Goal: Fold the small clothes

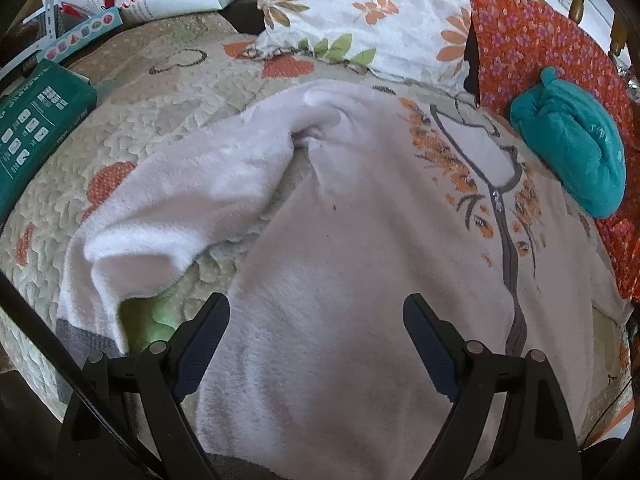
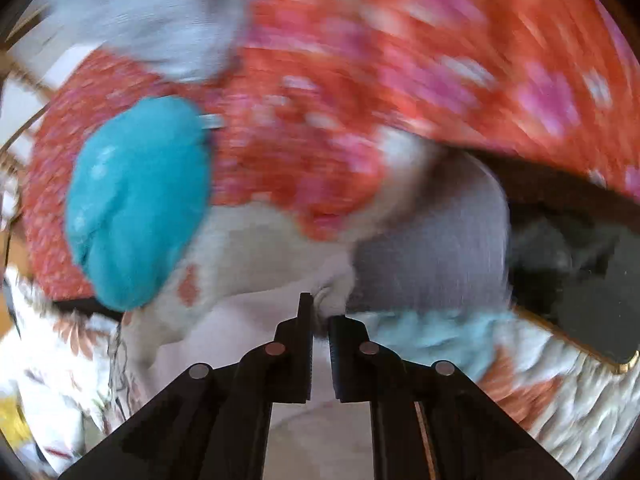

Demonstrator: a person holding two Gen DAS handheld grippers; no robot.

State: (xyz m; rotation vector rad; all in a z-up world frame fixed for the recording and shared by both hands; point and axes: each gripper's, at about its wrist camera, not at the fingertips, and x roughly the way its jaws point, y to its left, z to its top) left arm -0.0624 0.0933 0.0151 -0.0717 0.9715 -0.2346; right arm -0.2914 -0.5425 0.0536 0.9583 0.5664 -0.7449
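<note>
A quilted cream bedspread with orange patches (image 1: 168, 120) covers the bed, and on it lies the pale pink fleece top with a grey zip and orange floral print (image 1: 360, 240), spread flat, one sleeve folded in a loose hump to the left. The left gripper (image 1: 316, 320) hangs over the top's lower part, its black fingers spread wide apart and holding nothing. The right wrist view is heavily blurred; the right gripper (image 2: 320, 316) is pinched nearly closed on a bunched edge of the pale fleece, beside a grey cuff (image 2: 432, 248).

Only the left view shows the whole garment, a white floral pillow (image 1: 360, 12) and a dark green printed box (image 1: 36, 120) cut off at the left edge. Both views show the rolled teal fleece bundle (image 1: 572, 148) resting on the red-orange flowered fabric (image 1: 532, 48). A dark flat object at the right view's edge is too smeared to identify.
</note>
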